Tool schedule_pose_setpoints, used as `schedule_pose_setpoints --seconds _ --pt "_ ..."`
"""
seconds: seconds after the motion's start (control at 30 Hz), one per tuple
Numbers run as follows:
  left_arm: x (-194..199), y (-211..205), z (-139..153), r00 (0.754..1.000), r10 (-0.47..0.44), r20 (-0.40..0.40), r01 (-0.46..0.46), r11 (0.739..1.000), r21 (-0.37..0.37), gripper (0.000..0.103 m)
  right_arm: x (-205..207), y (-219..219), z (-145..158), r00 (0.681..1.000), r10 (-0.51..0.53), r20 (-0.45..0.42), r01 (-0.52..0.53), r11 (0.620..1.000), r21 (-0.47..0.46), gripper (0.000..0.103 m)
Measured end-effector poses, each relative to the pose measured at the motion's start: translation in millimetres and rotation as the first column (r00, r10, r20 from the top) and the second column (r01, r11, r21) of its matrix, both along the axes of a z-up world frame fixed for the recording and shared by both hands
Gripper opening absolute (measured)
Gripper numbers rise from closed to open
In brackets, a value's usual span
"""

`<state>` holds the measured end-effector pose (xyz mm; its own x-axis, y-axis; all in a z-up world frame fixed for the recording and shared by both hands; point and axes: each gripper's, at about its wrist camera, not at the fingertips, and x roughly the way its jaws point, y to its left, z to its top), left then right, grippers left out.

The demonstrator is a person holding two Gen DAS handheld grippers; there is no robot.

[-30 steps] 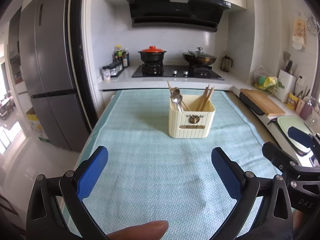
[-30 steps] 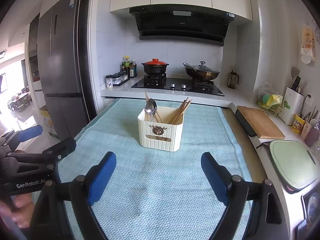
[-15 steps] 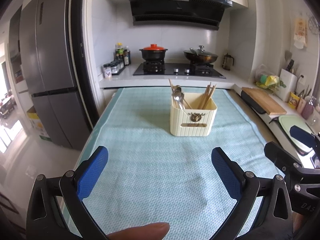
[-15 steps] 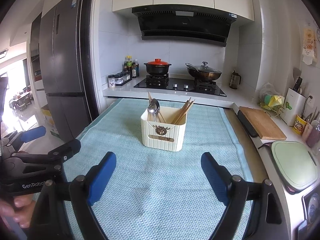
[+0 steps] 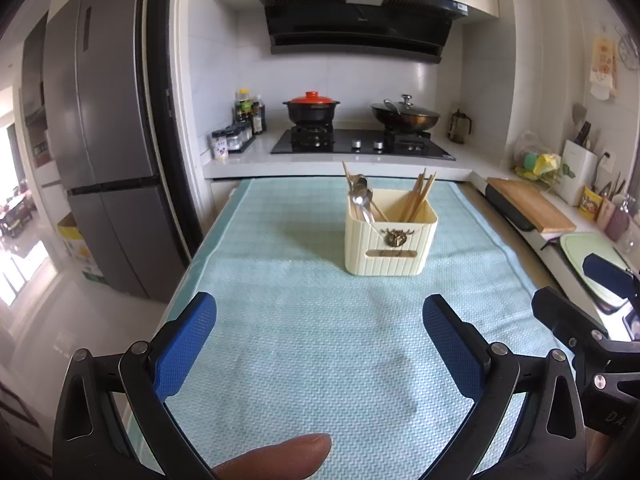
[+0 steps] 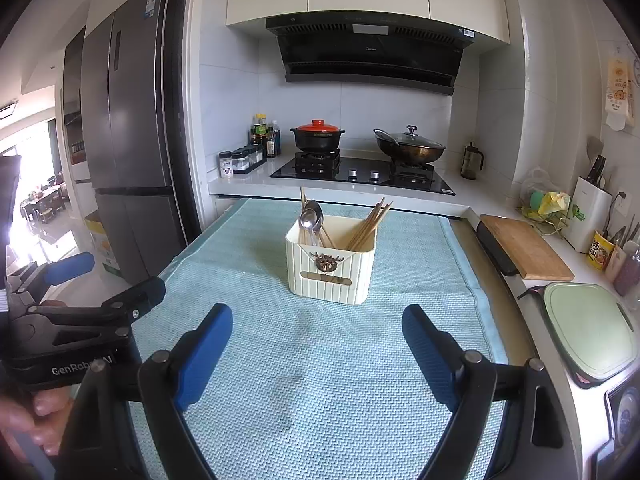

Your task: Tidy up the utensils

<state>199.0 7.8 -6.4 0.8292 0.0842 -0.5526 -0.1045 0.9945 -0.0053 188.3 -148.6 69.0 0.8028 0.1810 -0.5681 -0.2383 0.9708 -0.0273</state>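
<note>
Both claws, the left gripper [image 5: 318, 340] and the right gripper [image 6: 316, 344], hang wide open and empty above the teal mat [image 5: 280, 320], well short of the cream utensil holder [image 5: 390, 240], where spoons [image 5: 360, 196] and chopsticks [image 5: 418, 198] stand together; a careless reach could likely tip the light box or scatter the sticks.

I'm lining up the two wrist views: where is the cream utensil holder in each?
Left wrist: cream utensil holder right of centre, on the teal mat.
Right wrist: the holder sits near centre, slightly left.
Shared landmark: the red-lidded pot on the stove behind it.
</note>
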Motion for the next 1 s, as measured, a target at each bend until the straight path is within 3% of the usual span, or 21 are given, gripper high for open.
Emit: schedule_pose_setpoints --seconds 1.0 --pt "-3.3 -3.2 5.4 1.000 -0.007 0.000 0.007 1.000 -0.006 0.103 -2.4 2.0 4.3 1.000 0.005 -0.002 -0.005 1.000 -0.003 0.089"
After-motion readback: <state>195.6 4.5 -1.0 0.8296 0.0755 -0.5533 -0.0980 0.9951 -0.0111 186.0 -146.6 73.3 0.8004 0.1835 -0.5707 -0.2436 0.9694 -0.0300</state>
